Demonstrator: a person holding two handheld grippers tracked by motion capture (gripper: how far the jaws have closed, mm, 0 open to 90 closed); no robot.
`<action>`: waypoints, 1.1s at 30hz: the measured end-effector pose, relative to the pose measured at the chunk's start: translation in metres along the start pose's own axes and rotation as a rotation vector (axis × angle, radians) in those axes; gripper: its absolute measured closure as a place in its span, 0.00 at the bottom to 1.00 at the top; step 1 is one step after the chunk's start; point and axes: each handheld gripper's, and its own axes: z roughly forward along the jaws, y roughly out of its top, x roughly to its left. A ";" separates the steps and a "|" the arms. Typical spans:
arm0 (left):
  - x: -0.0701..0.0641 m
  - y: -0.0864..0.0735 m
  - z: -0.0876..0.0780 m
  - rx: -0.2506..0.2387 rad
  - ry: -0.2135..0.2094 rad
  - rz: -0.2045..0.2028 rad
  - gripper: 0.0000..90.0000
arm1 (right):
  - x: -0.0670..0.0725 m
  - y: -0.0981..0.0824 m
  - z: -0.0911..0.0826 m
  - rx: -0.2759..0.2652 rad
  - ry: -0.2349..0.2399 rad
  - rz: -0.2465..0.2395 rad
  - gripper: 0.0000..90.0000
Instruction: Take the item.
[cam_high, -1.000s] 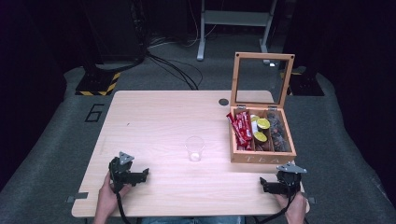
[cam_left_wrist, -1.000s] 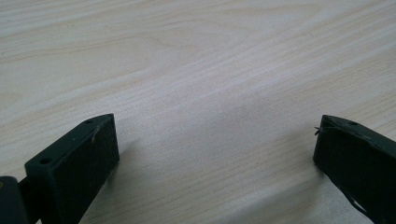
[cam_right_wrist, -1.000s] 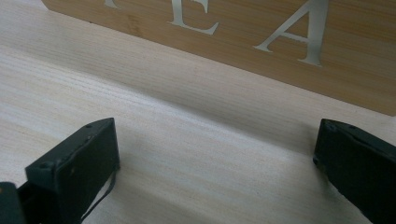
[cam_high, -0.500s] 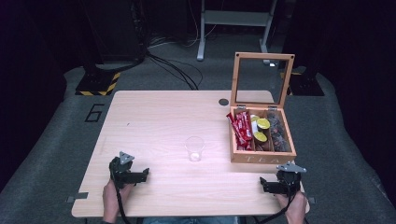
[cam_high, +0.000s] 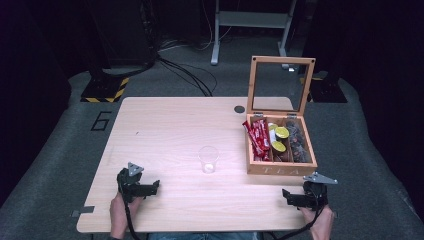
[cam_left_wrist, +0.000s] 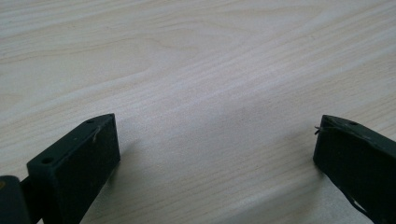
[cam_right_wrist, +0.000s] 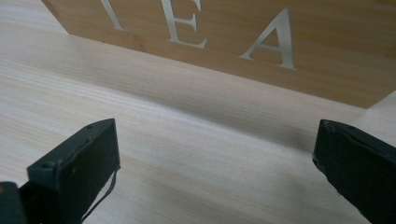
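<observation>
Two hand-held grippers rest at the table's (cam_high: 165, 125) near edge: the left hand-held gripper (cam_high: 150, 187) and right hand-held gripper (cam_high: 286, 195), both with jaws wide apart, empty. Just beyond the right one stands a wooden tea box (cam_high: 280, 167), lid raised, holding red sachets (cam_high: 256, 138); its other contents are hard to make out. A clear cup (cam_high: 208, 159) stands mid-table.

The left gripper (cam_high: 150, 188) sits low at the near left, held in the person's left hand (cam_high: 120, 210), jaws spread wide and empty. The right gripper (cam_high: 287, 196), in the right hand (cam_high: 320, 222), seems equally low, its jaws likewise wide apart.
</observation>
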 end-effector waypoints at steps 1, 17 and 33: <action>0.000 0.000 0.000 0.000 0.000 0.000 0.00 | 0.000 0.002 -0.004 -0.004 0.002 0.004 0.00; 0.001 0.000 0.000 0.002 0.001 0.009 0.00 | 0.001 0.038 -0.036 -0.035 0.016 -0.030 0.00; 0.000 0.000 0.000 0.002 0.004 0.009 0.00 | -0.011 0.087 -0.034 -0.031 0.033 -0.049 0.00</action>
